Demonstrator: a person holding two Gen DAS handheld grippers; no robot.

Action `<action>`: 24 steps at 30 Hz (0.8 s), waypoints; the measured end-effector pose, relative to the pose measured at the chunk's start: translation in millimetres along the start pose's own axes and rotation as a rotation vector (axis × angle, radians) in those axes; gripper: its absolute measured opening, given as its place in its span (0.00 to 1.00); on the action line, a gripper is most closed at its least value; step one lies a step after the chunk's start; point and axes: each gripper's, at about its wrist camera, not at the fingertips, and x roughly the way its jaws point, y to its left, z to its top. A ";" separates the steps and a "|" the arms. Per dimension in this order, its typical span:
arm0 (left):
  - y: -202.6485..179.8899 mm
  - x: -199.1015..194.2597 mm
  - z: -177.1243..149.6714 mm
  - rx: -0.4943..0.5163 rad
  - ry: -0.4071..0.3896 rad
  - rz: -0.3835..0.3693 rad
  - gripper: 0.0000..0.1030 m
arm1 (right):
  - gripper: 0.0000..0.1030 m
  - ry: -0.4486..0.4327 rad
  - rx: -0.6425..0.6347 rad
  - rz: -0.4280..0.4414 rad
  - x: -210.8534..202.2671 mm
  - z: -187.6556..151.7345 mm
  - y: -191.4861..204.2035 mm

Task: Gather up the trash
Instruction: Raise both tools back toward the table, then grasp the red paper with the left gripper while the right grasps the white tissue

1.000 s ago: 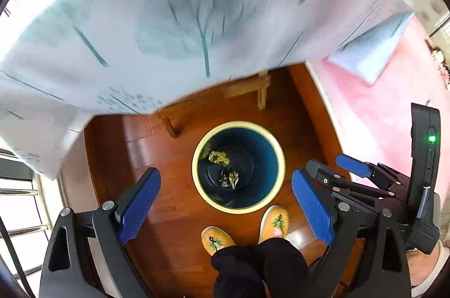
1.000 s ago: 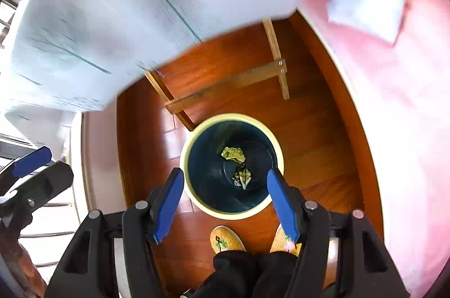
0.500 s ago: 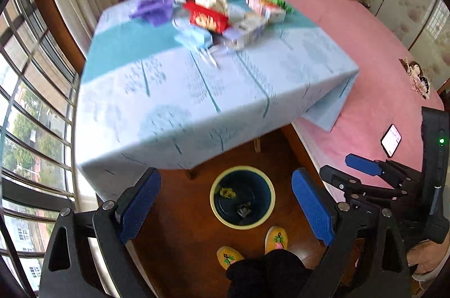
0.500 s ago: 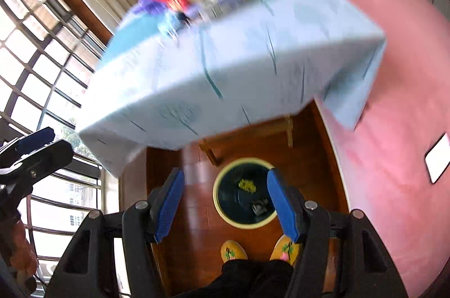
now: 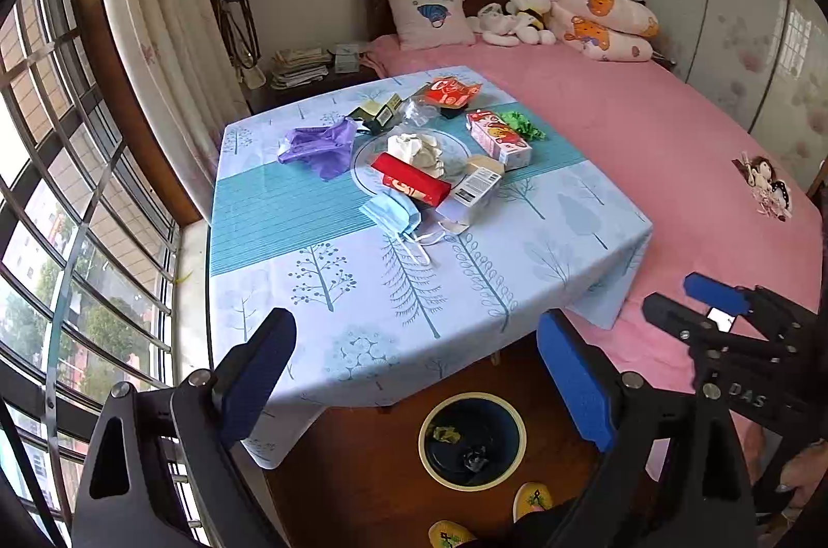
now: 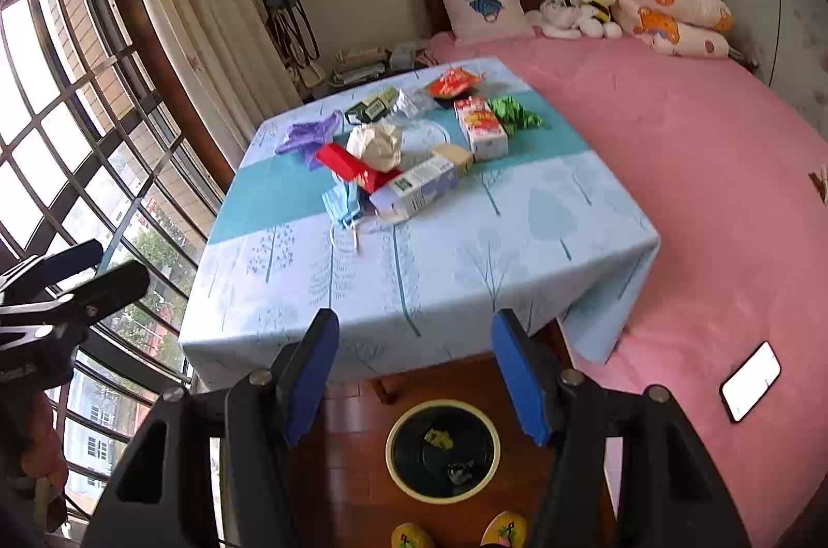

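Note:
A heap of trash lies on the blue tree-print tablecloth (image 5: 393,284) (image 6: 414,268): a purple bag (image 5: 318,144) (image 6: 305,136), a blue face mask (image 5: 393,211) (image 6: 341,201), a red box (image 5: 411,180) (image 6: 346,165), crumpled paper (image 5: 419,152) (image 6: 375,144), cartons (image 5: 499,139) (image 6: 414,188) and a red wrapper (image 5: 453,90) (image 6: 455,82). On the floor below the table edge stands a dark bin with a cream rim (image 5: 472,440) (image 6: 442,449), two scraps inside. My left gripper (image 5: 414,377) and right gripper (image 6: 414,372) both hang open and hold nothing, high above the bin.
A pink bed (image 5: 673,144) (image 6: 698,165) with a pillow and soft toys fills the right side, a phone (image 6: 750,380) lying on it. Barred windows (image 5: 62,237) and a curtain close the left. Slippered feet (image 5: 533,496) stand beside the bin on the wood floor.
Both grippers have risen from just above the bin to above table height. The tabletop and its trash have come into view, and the bin looks smaller and lower.

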 end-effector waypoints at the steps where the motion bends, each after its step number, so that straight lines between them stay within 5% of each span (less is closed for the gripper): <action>1: 3.2 4.1 3.3 -0.014 0.015 -0.003 0.91 | 0.60 -0.006 -0.007 0.001 -0.8 4.3 0.1; 11: 25.9 70.0 46.0 -0.181 0.103 0.048 0.91 | 0.60 -0.002 -0.103 0.055 50.2 64.6 -8.4; 15: 30.3 118.6 76.5 -0.247 0.141 0.090 0.90 | 0.60 0.046 -0.172 0.108 98.0 101.9 -21.1; 24: 41.4 244.9 133.5 -0.539 0.284 0.044 0.83 | 0.60 0.188 -0.293 0.288 208.4 189.3 -45.6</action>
